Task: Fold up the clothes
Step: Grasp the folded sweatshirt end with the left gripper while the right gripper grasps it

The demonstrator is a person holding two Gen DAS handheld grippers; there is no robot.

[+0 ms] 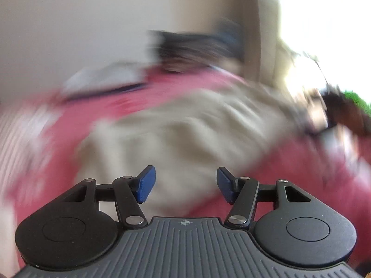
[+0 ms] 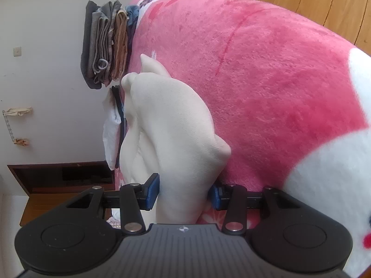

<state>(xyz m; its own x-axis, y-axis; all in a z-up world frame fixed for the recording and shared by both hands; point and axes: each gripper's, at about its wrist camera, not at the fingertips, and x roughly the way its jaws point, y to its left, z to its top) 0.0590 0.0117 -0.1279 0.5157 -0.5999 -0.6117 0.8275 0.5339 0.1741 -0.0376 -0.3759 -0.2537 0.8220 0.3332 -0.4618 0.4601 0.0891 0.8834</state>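
Observation:
A cream garment lies bunched on a pink plush blanket. My right gripper is shut on a thick fold of it, with both blue pads pressed into the cloth. In the blurred left wrist view the same cream garment spreads wrinkled over the pink blanket. My left gripper hangs above its near edge, open, with nothing between the pads.
A stack of folded clothes in grey, plaid and brown sits at the blanket's far end by the wall, a dark blur in the left wrist view. A white cloth lies beside the garment. A dark wooden cabinet and wooden floor border the bed.

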